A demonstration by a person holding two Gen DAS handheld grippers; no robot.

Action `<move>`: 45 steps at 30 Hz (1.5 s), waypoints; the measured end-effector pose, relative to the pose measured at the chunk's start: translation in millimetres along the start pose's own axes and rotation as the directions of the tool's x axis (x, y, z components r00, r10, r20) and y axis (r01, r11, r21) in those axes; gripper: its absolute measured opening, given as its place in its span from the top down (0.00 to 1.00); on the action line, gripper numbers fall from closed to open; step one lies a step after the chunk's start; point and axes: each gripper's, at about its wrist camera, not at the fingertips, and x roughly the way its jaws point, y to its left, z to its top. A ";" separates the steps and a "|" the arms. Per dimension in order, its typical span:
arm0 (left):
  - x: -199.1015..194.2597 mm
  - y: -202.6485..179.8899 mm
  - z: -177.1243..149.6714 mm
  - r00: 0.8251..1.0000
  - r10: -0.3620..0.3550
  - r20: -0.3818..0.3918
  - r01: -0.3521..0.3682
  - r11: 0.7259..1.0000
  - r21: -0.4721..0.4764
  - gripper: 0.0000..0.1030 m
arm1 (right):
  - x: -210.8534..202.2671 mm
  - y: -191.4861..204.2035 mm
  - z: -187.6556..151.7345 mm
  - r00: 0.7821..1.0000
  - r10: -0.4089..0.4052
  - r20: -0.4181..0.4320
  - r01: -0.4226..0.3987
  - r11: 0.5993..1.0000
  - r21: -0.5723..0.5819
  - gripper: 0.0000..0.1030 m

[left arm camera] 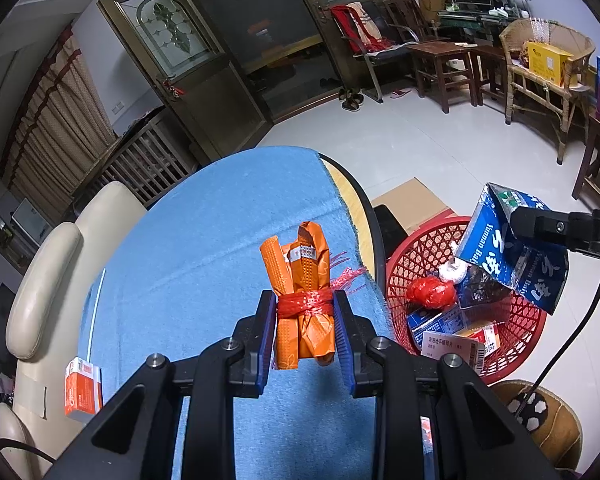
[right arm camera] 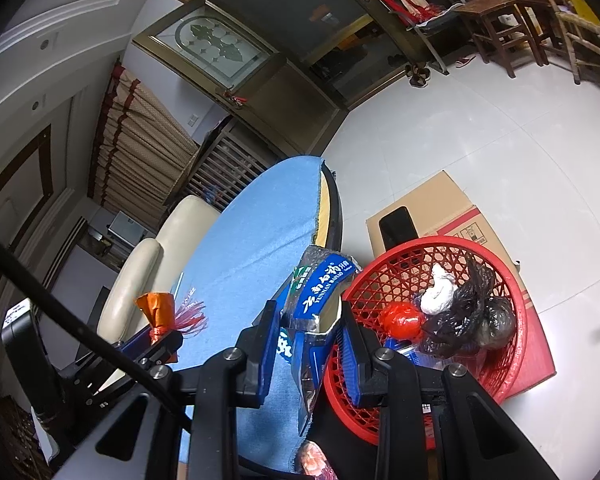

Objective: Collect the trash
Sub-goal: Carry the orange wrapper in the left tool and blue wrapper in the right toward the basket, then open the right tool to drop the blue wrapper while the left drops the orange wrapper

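The right gripper (right arm camera: 310,344) grasps a blue box (left arm camera: 512,256) above the red basket (left arm camera: 516,344); the left gripper (left arm camera: 305,332) clamps an orange bundle (left arm camera: 304,304) beside it, over the table (left arm camera: 204,240). Releasing early could drop either outside the basket.

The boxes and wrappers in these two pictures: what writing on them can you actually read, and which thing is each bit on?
"YUNNAN BAIYAO" on the blue toothpaste box, under large white Chinese characters.
"Yunnan Bai…" again on that box in the left wrist view, cut off.
White carton in the red basket: Chinese print and a barcode, too small to read.
Orange-and-white box: too blurred.
Orange bundle: no readable text.
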 end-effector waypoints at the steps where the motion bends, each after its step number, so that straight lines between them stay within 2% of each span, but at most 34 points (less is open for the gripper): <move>1: 0.3 -1.4 -0.7 1.000 -0.003 -0.003 0.003 1.000 0.003 0.70 | -0.6 -0.5 -1.3 1.000 0.000 0.000 0.000 1.000 0.001 0.70; 24: 8.8 -19.8 -11.1 0.993 -0.095 -0.070 0.097 0.995 0.028 0.71 | 0.1 -11.2 -1.9 1.000 -0.008 0.003 0.008 0.999 0.034 0.69; 36: 19.1 -28.7 -21.6 0.972 -0.184 -0.143 0.188 0.982 0.010 0.71 | -4.6 -27.3 1.4 0.999 -0.040 0.017 0.039 0.997 0.074 0.69; 40: 22.0 -31.6 -23.0 0.959 -0.232 -0.160 0.235 0.972 -0.001 0.71 | -5.8 -34.1 2.5 0.998 -0.061 0.019 0.059 0.994 0.090 0.69; 45: 21.5 -34.9 -23.7 0.956 -0.242 -0.163 0.246 0.969 0.001 0.71 | -3.9 -43.0 1.8 0.997 -0.078 0.012 0.076 0.991 0.111 0.69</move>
